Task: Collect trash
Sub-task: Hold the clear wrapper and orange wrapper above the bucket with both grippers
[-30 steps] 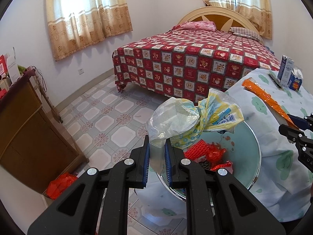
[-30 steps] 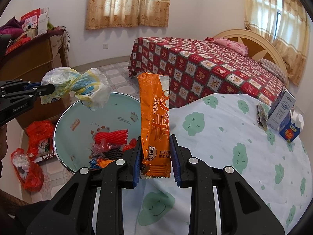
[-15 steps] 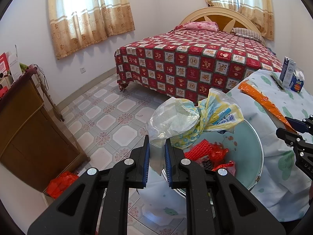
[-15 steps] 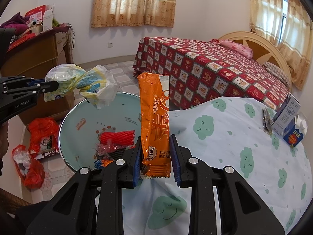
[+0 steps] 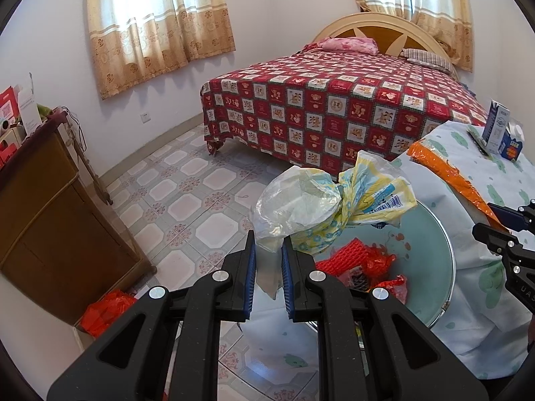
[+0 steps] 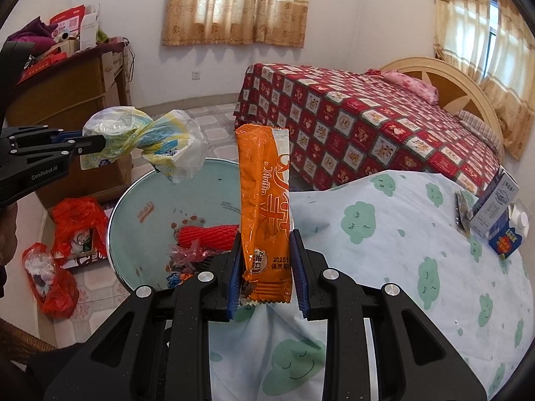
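My left gripper point(image 5: 268, 260) is shut on a crumpled clear, yellow and blue plastic bag point(image 5: 331, 204) and holds it over the near rim of a pale green basin point(image 5: 431, 254). The basin holds red netting point(image 5: 344, 257) and other wrappers. My right gripper point(image 6: 265, 260) is shut on the lower end of a long orange snack wrapper point(image 6: 264, 200), which stands upright beside the basin point(image 6: 140, 244). The right wrist view shows the left gripper point(image 6: 97, 142) with the bag point(image 6: 150, 143) above the basin. The left wrist view shows the orange wrapper point(image 5: 451, 177).
A table under a white cloth with green clouds point(image 6: 401, 250) carries milk cartons point(image 6: 498, 214) at its far right. A bed with a red checked cover point(image 5: 334, 107) stands behind. A wooden cabinet point(image 5: 50, 217) and red bags point(image 6: 63, 234) are on the floor at left.
Both grippers have drifted a little while keeping their holds. The bag still hangs over the basin and the orange wrapper stays upright.
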`<state>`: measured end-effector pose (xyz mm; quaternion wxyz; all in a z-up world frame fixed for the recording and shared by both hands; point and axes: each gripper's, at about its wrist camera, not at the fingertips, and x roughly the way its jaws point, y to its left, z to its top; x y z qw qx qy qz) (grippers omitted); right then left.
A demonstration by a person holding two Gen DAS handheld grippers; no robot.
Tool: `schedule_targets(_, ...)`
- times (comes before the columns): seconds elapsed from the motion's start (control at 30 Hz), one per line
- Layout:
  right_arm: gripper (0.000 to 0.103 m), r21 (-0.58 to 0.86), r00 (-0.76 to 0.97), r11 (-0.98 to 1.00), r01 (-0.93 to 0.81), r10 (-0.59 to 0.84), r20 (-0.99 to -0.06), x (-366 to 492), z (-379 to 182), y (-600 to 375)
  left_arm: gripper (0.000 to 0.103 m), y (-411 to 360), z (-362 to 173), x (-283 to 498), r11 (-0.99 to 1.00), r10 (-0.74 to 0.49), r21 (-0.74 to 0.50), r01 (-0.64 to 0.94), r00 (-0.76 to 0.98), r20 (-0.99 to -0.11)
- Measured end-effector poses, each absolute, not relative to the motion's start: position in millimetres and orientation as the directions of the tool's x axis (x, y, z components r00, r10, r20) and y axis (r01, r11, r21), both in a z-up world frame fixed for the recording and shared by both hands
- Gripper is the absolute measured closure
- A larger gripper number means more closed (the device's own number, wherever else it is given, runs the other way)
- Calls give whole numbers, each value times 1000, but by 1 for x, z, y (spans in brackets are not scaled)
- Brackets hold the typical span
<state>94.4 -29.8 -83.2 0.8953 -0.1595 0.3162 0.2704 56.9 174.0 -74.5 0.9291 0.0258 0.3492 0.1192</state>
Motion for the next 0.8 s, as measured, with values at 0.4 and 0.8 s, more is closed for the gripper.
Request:
schedule_targets(0.4,76,-116,653,802,-587,384,-653,94,-83,-29,89,175,-74,57,970,239,130,-204,728,-643)
schedule_targets(0.8,76,-117,652,799,-589,385,-654,94,-83,-26,89,175,-74,56,971,238,130,-202,728,-643)
